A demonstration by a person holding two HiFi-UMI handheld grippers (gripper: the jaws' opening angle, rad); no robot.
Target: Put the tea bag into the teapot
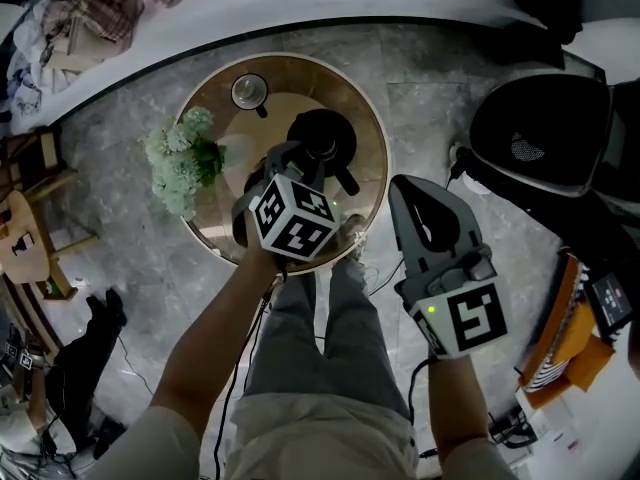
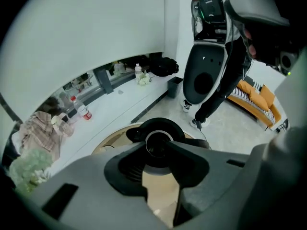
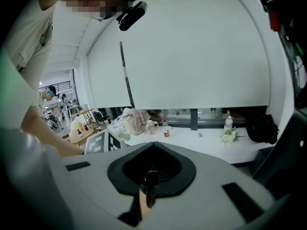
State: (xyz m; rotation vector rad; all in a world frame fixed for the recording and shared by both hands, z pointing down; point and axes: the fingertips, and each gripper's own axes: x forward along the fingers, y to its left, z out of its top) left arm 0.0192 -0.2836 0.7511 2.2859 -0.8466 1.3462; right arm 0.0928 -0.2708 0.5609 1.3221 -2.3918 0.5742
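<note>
Black teapot point(image 1: 328, 134) sits below the left tool point(image 2: 158, 148), jaws wide; right tool point(image 3: 150, 175) closed.

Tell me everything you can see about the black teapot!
The teapot is black, round and shiny-looking, with a stubby handle or spout poking out sideways. It stands upright on the round tan table. Its top is open, ringed in silvery metal. The left gripper hangs just above the hole, jaws apart, seemingly not touching it.
</note>
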